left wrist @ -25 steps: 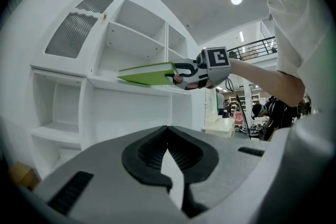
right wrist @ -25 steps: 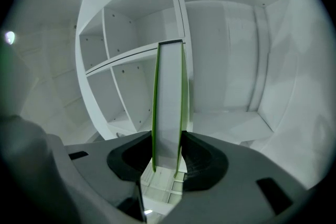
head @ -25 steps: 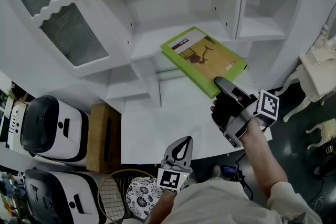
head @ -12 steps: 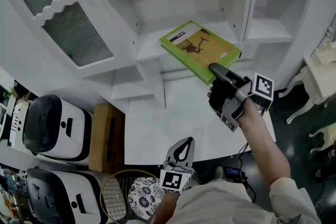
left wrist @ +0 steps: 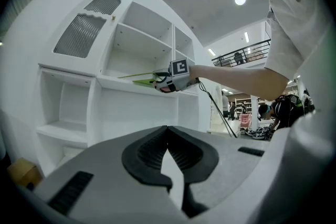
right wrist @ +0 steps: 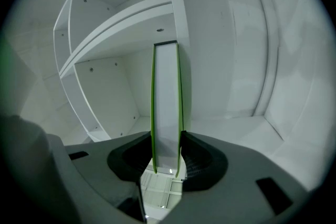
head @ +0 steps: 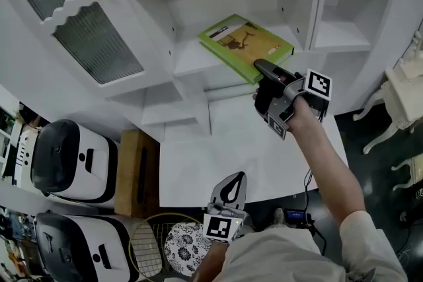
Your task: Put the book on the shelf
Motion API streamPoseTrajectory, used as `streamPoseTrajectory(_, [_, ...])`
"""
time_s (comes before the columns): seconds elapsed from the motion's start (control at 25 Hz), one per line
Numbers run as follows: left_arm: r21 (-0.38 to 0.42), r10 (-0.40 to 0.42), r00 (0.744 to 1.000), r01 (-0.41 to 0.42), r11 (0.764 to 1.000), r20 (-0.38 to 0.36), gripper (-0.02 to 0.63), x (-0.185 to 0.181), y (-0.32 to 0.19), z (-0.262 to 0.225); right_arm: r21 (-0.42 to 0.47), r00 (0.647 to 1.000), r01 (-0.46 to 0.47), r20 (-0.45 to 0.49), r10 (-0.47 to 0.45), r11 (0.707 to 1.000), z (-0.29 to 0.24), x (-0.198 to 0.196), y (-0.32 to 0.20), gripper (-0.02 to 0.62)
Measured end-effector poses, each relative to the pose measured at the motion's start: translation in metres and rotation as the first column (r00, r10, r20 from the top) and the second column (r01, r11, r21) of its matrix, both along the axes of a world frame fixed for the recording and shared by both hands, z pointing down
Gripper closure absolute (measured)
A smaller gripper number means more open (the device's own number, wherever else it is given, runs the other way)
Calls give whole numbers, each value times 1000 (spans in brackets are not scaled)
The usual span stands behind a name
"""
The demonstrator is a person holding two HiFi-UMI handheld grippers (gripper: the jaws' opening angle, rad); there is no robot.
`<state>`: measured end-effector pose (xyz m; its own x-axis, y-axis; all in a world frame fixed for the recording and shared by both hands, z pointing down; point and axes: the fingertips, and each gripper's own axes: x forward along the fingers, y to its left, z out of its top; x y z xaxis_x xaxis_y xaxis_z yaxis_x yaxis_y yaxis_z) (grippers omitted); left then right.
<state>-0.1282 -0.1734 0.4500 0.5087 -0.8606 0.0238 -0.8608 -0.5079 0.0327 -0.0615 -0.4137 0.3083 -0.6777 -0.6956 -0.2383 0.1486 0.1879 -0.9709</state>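
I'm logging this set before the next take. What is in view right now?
book: one, green cover, at the middle shelf, held
shelf unit: one, white, straight ahead
glass door: one, white frame with brass knob, upper left
table: one, white, below the shelves
appliances: two, white and black, far left
wooden box: one, brown, beside the table's left edge
racket: one, pale rim, bottom
right gripper: one, grey and black, fingers closed on the book
left gripper: one, grey, fingers together and empty, low
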Motion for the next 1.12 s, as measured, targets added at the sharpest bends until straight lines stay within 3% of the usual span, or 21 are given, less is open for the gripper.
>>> streamPoseTrajectory(0.16, [-27,-2,1000,2,1000,20,603,-3,2,7,-2,1000,-18,-2,18,1000,-1,-3,-13,436])
streamPoseTrajectory(0.4, [9,-18,1000,18,1000,-15,603,-7,-1,-3,-5,1000,-29,5,29,1000,-1,-7,-29,436])
streamPoseTrajectory(0.76, [4,-17,1000,17,1000,3,603,-12,0,-3,9,1000,-23,7,23,1000,-2,-8,-36,436])
streamPoseTrajectory(1.12, [3,-15,1000,15,1000,15,603,-13,2,-2,147,999,34,-17,-32,988,-7,-9,-32,413])
